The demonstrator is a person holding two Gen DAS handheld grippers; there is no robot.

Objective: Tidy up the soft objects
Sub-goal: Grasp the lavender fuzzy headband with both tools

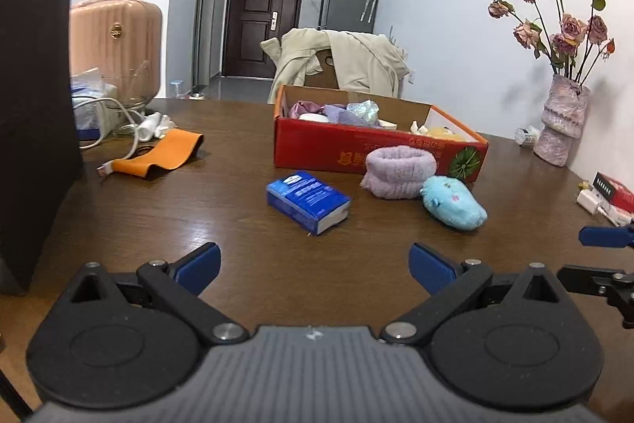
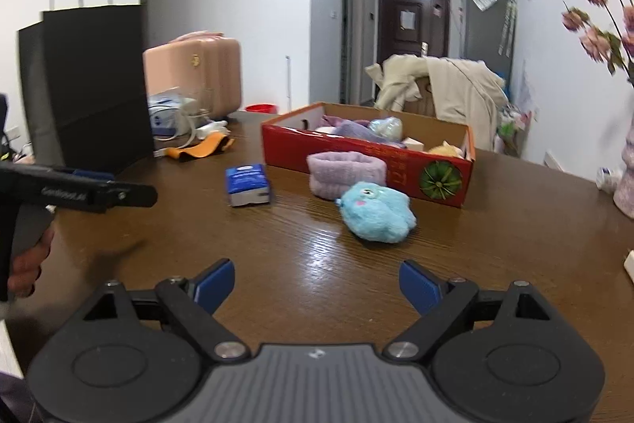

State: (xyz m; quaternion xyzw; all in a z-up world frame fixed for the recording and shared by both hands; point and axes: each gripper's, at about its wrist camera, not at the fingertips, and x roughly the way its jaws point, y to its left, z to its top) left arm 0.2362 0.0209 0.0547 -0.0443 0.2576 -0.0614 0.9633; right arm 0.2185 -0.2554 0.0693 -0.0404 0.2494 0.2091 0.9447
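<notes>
table [image 1: 237, 209]: we see dark brown wood with a visible grain.
box [image 1: 356, 149]: red outside with gold lettering and a green round emblem; plain brown cardboard inside.
plush toy [image 1: 453, 203]: light blue, with a pink patch.
fuzzy band [image 1: 400, 165]: pale lilac.
tissue pack [image 1: 307, 201]: blue with white print.
strap [image 1: 166, 155]: orange.
paper bag [image 2: 91, 82]: black, with white handles.
suitcase [image 1: 115, 42]: ribbed pink.
vase [image 1: 560, 119]: mottled lilac.
left hand-held gripper [image 1: 315, 266]: we note black arms and blue pads.

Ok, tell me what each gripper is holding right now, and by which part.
Nothing. The left gripper and right gripper are both open and empty above the table.
</notes>
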